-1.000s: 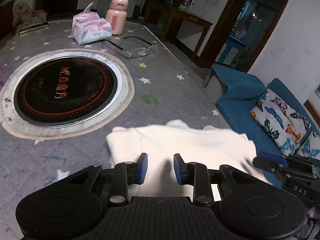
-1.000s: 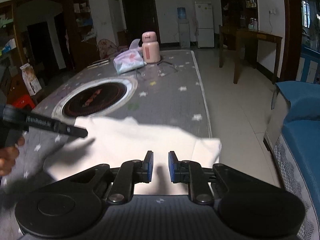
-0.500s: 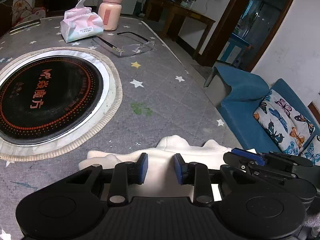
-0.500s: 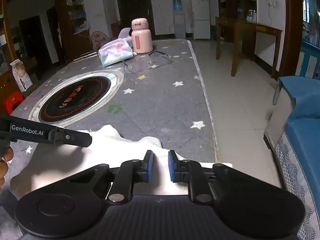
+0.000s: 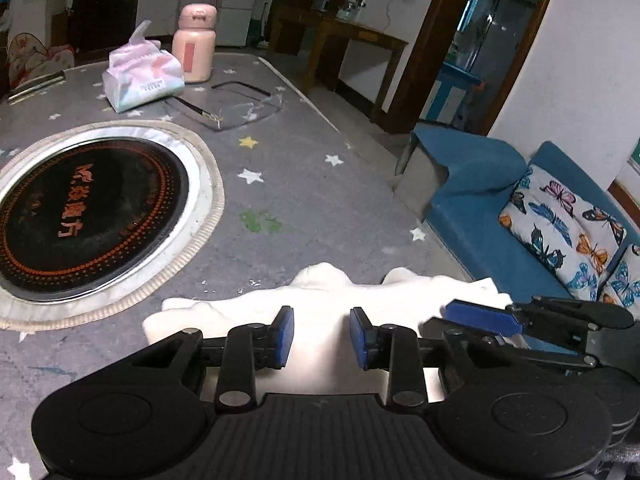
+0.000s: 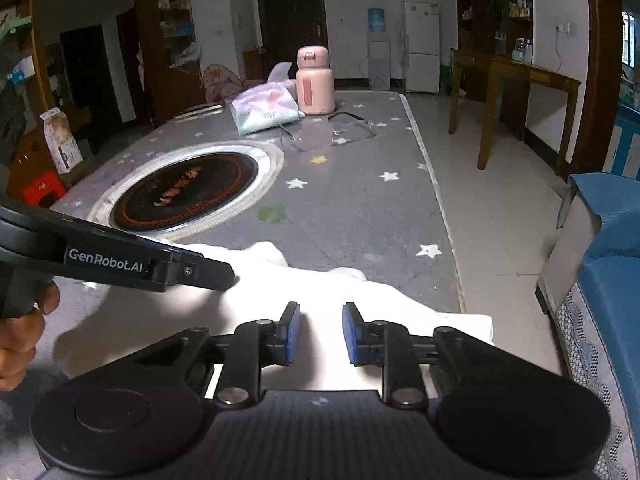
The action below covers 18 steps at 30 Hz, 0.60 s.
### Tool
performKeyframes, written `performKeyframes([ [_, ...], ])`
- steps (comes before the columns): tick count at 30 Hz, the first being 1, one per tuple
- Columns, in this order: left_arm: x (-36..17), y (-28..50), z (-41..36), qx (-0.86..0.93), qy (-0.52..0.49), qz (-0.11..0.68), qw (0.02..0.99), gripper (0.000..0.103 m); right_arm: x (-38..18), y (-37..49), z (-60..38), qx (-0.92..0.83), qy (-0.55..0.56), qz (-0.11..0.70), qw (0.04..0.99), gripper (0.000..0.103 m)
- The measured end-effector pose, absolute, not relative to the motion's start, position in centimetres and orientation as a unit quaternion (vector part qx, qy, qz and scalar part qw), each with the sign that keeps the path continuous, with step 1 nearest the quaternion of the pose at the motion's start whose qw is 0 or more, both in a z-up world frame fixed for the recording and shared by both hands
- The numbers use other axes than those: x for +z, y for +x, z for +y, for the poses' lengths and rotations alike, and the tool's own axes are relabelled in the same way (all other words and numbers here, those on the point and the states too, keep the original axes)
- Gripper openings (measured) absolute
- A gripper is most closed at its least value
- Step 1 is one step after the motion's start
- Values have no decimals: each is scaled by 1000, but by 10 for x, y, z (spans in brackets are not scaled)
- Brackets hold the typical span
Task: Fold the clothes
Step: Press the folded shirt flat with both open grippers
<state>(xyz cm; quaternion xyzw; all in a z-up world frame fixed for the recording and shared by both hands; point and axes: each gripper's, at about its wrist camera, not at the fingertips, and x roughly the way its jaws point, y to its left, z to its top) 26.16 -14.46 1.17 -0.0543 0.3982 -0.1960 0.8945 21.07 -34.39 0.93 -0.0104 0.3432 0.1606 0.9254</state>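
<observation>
Now both grippers, left gripper point(image 5: 321, 338) and right gripper point(image 6: 316, 333), hover with jaws apart over a white garment point(image 6: 320, 292) on the gray star-patterned table point(image 6: 360, 208).

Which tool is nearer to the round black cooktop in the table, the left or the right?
Left. The left tool hovers just beside the cooktop, while the right tool is over the white garment, nearer the table's edge.

At the bottom of the frame the left gripper point(image 5: 321, 337) holds its blue-padded jaws apart over a rumpled white cloth garment point(image 5: 320, 300) on the grey star-patterned table cover point(image 5: 304, 200); the right gripper point(image 5: 500, 320) enters at lower right, resting on the garment's edge
</observation>
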Motion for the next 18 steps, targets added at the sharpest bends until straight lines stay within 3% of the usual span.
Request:
performKeyframes([
  [6, 11, 229, -142, -211, -27, 395, 894, 34, 12, 181, -337, 177, -21, 346, 921, 26],
  [9, 7, 208, -135, -216, -20, 393, 893, 34, 12, 161, -335, 178, -27, 343, 922, 35],
  [18, -1, 165, -114, -200, 1, 377, 905, 34, 1, 112, -333, 156, -48, 340, 926, 37],
])
